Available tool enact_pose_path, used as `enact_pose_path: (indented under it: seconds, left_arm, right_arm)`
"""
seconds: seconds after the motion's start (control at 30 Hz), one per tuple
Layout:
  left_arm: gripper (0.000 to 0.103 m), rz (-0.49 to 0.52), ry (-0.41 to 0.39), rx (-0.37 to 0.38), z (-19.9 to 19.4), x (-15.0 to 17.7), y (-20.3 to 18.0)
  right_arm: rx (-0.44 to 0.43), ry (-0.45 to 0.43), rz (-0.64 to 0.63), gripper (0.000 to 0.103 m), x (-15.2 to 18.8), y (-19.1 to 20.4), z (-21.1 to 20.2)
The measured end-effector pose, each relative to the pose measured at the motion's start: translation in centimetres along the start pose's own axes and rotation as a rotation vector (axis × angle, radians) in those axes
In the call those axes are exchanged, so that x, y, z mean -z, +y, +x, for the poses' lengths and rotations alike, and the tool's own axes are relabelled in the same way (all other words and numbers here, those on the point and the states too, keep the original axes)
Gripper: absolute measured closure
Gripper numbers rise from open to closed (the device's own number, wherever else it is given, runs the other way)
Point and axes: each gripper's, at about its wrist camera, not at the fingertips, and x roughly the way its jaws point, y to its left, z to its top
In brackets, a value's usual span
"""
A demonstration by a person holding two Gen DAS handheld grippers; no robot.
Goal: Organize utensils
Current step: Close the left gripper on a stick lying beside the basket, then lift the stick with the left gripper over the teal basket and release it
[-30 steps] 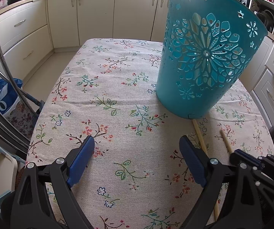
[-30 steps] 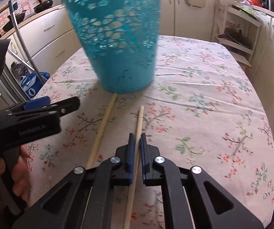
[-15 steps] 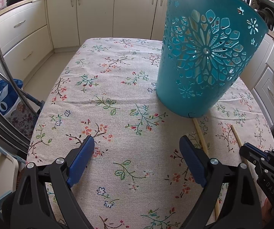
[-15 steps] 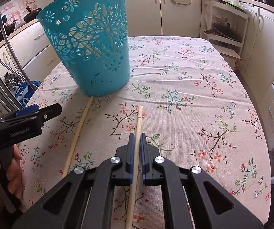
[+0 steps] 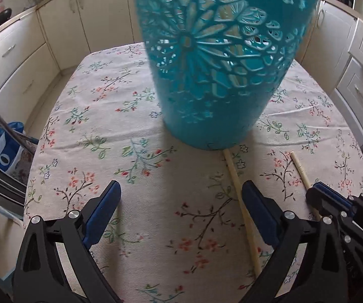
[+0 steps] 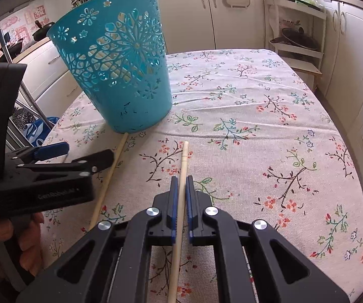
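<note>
A teal cut-out basket [image 5: 214, 60] stands on the floral tablecloth; it also shows in the right wrist view [image 6: 121, 70]. Two pale wooden chopsticks lie in front of it. My right gripper [image 6: 180, 184] is shut on one chopstick [image 6: 184, 159], whose tip points toward the basket; it shows in the left wrist view [image 5: 299, 169] too. The other chopstick [image 5: 239, 194] lies on the cloth by the basket's base, also in the right wrist view [image 6: 110, 171]. My left gripper [image 5: 181, 202] is open and empty, low over the cloth before the basket.
The table [image 6: 269, 106] is ringed by cream kitchen cabinets [image 5: 62, 22]. A white shelf rack [image 6: 300, 43] with pans stands at the far right. A blue bag [image 5: 2, 149] and a metal tube frame [image 6: 27, 88] sit off the table's left side.
The left gripper has moved closer to the basket, which now fills more of its view. The right gripper stays shut on its chopstick, shifted slightly.
</note>
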Motion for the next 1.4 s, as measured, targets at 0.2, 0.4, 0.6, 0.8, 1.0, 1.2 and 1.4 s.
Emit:
enact_pose_path:
  seconds: [0.2, 0.4, 0.6, 0.8, 1.0, 1.2, 1.4]
  left_arm:
    - [0.011, -0.016, 0.005, -0.009, -0.3, -0.5, -0.8]
    - [0.052, 0.01, -0.001, 0.019, 0.0, -0.2, -1.6]
    - [0.091, 0.049, 0.007, 0.1, -0.7, 0.3, -1.8]
    - [0.074, 0.066, 0.066, 0.057, -0.6, 0.0, -1.9]
    - [0.099, 0.1, 0.052, 0.11, -0.5, -0.3, -2.5]
    - [0.099, 0.12, -0.054, 0.171, -5.1, 0.2, -1.9]
    - [0.099, 0.101, -0.142, 0.229, -10.6, -0.7, 0.0]
  right_arm:
    - [-0.039, 0.0, 0.035, 0.096, -0.1, -0.8, 0.0]
    - [-0.063, 0.0, 0.053, 0.096, 0.0, -1.0, -0.1]
    - [-0.077, -0.001, 0.053, 0.092, -0.1, -1.1, -0.1]
    - [-0.053, 0.001, -0.011, 0.083, -0.1, 0.1, -0.1]
    - [-0.05, 0.002, -0.013, 0.083, 0.1, 0.2, -0.3]
    - [-0.049, 0.002, -0.014, 0.083, 0.0, 0.2, -0.3]
    - [-0.043, 0.003, -0.027, 0.081, 0.0, 0.4, -0.3]
